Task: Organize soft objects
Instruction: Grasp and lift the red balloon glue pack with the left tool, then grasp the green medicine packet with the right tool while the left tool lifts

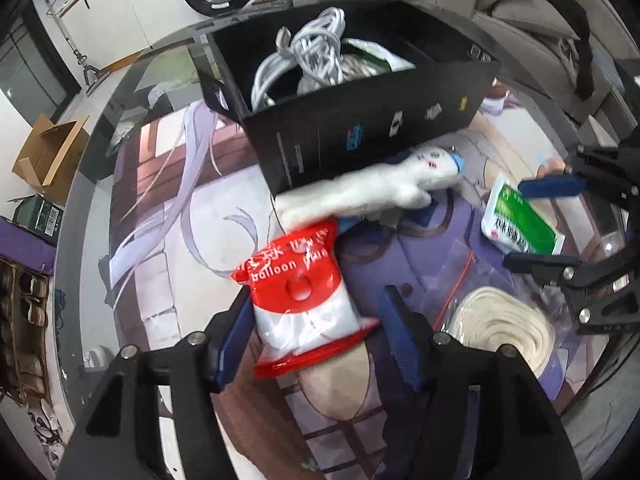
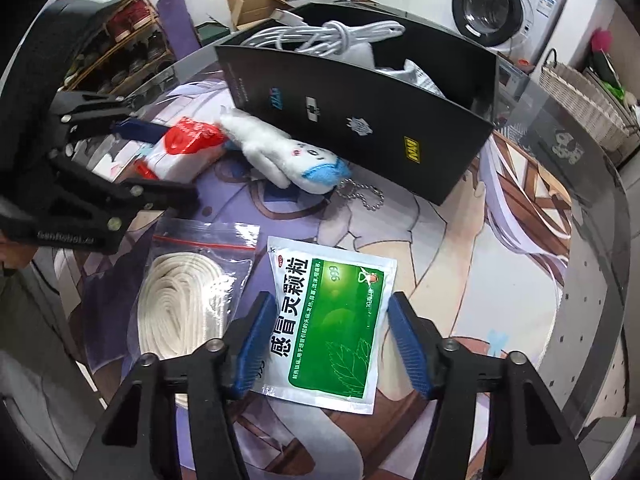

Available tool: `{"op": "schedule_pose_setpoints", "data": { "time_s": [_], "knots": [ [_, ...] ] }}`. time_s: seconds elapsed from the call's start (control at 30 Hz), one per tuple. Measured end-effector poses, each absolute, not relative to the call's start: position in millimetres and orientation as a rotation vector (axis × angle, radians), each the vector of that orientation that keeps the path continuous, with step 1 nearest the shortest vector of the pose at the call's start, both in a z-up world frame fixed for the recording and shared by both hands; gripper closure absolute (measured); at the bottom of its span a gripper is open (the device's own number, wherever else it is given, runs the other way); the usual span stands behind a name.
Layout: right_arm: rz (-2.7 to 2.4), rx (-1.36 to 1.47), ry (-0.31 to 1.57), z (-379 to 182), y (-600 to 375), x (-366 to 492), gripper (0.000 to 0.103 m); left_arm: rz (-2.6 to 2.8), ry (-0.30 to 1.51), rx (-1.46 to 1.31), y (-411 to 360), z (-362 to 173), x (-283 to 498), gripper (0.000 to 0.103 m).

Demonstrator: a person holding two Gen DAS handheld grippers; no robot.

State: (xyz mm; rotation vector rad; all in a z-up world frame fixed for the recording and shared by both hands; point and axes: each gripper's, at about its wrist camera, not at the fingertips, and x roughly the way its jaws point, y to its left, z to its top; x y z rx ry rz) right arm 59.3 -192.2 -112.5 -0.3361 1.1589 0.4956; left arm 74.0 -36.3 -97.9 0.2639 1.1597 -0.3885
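Note:
A red and white balloon packet (image 1: 300, 300) sits between the blue pads of my left gripper (image 1: 316, 320), which is shut on its sides. In the right wrist view the same gripper (image 2: 178, 162) shows at the left, clamping the packet (image 2: 188, 144). My right gripper (image 2: 332, 320) is shut on the edges of a green medicine sachet (image 2: 332, 312) lying flat on the mat; the left wrist view shows it too (image 1: 514, 222). A white plush toy (image 2: 280, 152) with a blue cap and a ball chain lies against the black box (image 2: 360, 120). A coil of white rope in a zip bag (image 2: 180, 300) lies beside the sachet.
The black box (image 1: 360, 128) holds white cables (image 1: 312, 52) and a green and white pouch. A printed mat (image 2: 460, 280) covers the glass table. Around the table stand a washing machine (image 2: 500, 8), a wicker basket (image 2: 580, 96), a cardboard box (image 1: 48, 156) and a shoe rack (image 2: 120, 40).

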Motion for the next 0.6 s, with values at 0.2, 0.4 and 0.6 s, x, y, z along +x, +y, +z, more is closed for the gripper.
{"op": "schedule_pose_setpoints", "data": {
  "time_s": [0.2,0.4,0.6],
  "knots": [
    [0.543,-0.363,1.099,-106,-190,46,0.078,-0.416,1.144,0.218,-28,-93,75,0.061],
    [0.543,-0.343,1.066,-97,-192,45,0.091,-0.408,1.077,0.191,-25,-75,67,0.061],
    [0.553,-0.337,1.041,-86,-191,44,0.093,-0.414,1.008,0.18,-22,-58,65,0.061]
  ]
}}
